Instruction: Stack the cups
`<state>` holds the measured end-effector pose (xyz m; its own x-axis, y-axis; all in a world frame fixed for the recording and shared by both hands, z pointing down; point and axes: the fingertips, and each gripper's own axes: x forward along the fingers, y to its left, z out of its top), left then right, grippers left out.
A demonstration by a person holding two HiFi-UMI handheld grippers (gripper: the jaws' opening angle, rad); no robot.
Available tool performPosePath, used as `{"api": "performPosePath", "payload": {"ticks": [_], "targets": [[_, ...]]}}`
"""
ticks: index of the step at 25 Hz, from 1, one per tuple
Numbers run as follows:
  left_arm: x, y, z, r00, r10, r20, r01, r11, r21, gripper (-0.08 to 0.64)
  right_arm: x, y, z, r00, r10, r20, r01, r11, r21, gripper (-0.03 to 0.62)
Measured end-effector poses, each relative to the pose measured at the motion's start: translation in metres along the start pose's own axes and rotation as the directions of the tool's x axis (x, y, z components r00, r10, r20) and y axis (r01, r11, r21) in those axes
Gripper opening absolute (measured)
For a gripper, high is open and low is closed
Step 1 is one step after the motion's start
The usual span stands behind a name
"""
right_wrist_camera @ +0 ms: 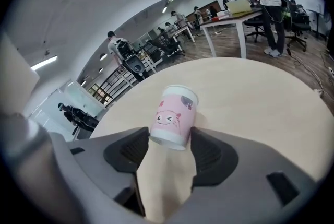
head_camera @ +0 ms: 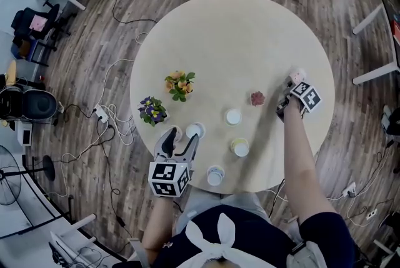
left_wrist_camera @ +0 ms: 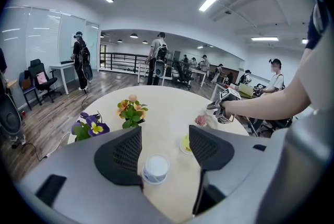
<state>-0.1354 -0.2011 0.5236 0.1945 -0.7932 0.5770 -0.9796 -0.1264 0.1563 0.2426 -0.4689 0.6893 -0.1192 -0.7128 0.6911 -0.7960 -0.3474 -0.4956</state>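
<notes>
A pink cup (right_wrist_camera: 174,116) with a cartoon face stands on the round table (head_camera: 237,35), far right, also seen as the pink cup (head_camera: 298,75) in the head view. My right gripper (right_wrist_camera: 167,143) has its pads against both sides of the cup's lower end; it shows as the right gripper (head_camera: 294,82). A white cup with a blue band (left_wrist_camera: 155,168) sits just ahead of my left gripper (left_wrist_camera: 164,139), whose jaws stand apart. This white cup (head_camera: 195,130) is by the left gripper (head_camera: 183,137). A pale cup (head_camera: 233,117), a yellow cup (head_camera: 240,147) and a bluish cup (head_camera: 215,175) stand separately.
An orange flower pot (head_camera: 180,84), a purple flower pot (head_camera: 153,110) and a small pink flower (head_camera: 257,98) are on the table. The bluish cup is close to the table's front edge. Cables lie on the floor at the left; people and desks are in the background.
</notes>
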Motion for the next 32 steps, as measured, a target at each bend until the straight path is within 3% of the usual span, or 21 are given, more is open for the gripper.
{"api": "performPosePath", "payload": {"ticks": [5,9,15,20,26,32], "targets": [[-0.002,-0.008,0.005,1.000,-0.015,0.020,0.015,1.000,0.007,0.281,-0.024,0.013,0.001,0.999,0.034,0.005,-0.033,0.984,-0.176,0.253],[-0.008,-0.014,0.006,0.999,-0.018,0.034,0.018,1.000,0.014,0.281,-0.048,0.018,-0.006,0.998,0.066,0.003,-0.063,0.953,-0.298,0.252],[-0.023,-0.021,0.002,0.998,-0.004,0.056,0.003,1.000,0.017,0.281,-0.094,0.025,-0.009,0.989,0.143,0.023,-0.112,0.856,-0.504,0.249],[-0.036,-0.022,-0.001,0.997,0.018,0.071,-0.019,1.000,0.021,0.281,-0.130,0.028,-0.017,0.979,0.201,0.024,-0.135,0.739,-0.660,0.249],[-0.051,-0.026,0.004,0.994,0.036,0.106,-0.039,0.999,0.030,0.281,-0.178,0.031,-0.020,0.962,0.271,0.022,-0.170,0.664,-0.728,0.249],[-0.068,-0.025,-0.003,0.989,0.076,0.125,-0.082,0.996,0.037,0.281,-0.224,0.038,-0.031,0.932,0.364,0.003,-0.248,0.641,-0.727,0.249]]}}
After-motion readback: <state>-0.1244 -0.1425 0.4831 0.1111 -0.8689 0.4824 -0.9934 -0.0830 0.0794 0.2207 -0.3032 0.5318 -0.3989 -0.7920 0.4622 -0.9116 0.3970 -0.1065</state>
